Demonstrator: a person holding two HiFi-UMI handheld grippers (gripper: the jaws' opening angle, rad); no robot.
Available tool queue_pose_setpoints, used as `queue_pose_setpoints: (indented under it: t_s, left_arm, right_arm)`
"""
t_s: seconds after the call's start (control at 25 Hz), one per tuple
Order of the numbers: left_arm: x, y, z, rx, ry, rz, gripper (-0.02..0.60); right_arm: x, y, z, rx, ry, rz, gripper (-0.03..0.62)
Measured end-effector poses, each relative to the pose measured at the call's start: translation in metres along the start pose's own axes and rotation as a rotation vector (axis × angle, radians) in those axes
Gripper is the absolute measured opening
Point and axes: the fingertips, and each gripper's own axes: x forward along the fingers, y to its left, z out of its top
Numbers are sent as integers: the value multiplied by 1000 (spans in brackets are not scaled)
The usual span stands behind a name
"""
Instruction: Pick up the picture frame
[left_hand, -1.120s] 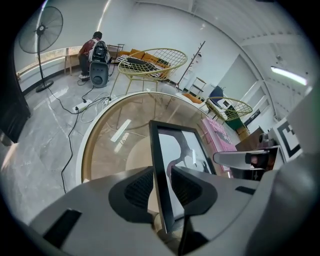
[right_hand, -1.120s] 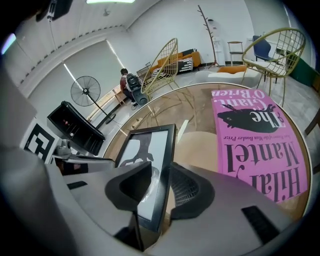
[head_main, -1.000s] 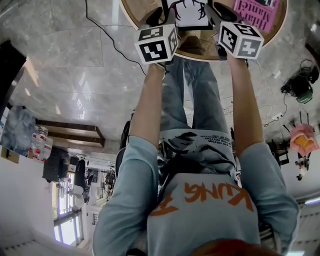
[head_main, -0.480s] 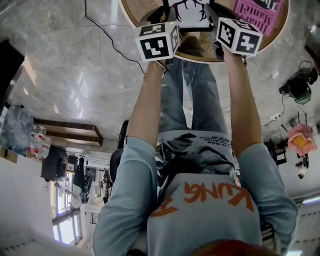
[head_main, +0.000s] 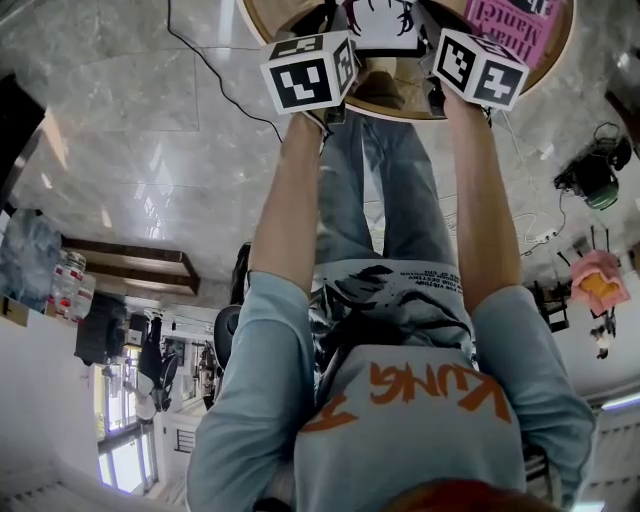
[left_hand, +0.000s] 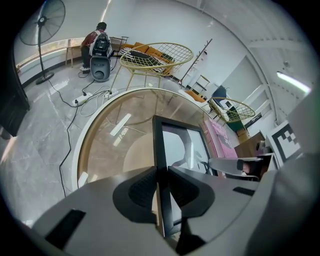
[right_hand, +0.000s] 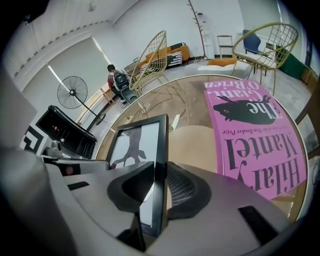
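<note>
While left gripper (left_hand: 161, 190) and right gripper (right_hand: 159, 192), jaws just closing, pinch opposite edges of the picture frame (left_hand: 182, 145), uneven lifting could twist it free.

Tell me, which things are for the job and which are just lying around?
For the job: picture frame; left hand-held gripper; right hand-held gripper. Their jaws have just been closing onto the frame's edges.

Just lying about: pink book; wire chair; fan.
</note>
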Motion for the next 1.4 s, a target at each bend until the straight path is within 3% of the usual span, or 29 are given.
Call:
queue_pose_setpoints:
  t_s: [0.48,0.96,1.4]
  left_arm:
    - [-58,-20,4,-25,-140,4,80]
    - [-148,-84,15,-44,-262,-8,80]
    - [-250,-131,80,-26,-407,48,80]
  right_arm:
    - [-48,25,5,-108,-100,105,74]
    - [-159,46,30,-212,-203,147,72]
    - [-261,91,96,-280,-346,206,74]
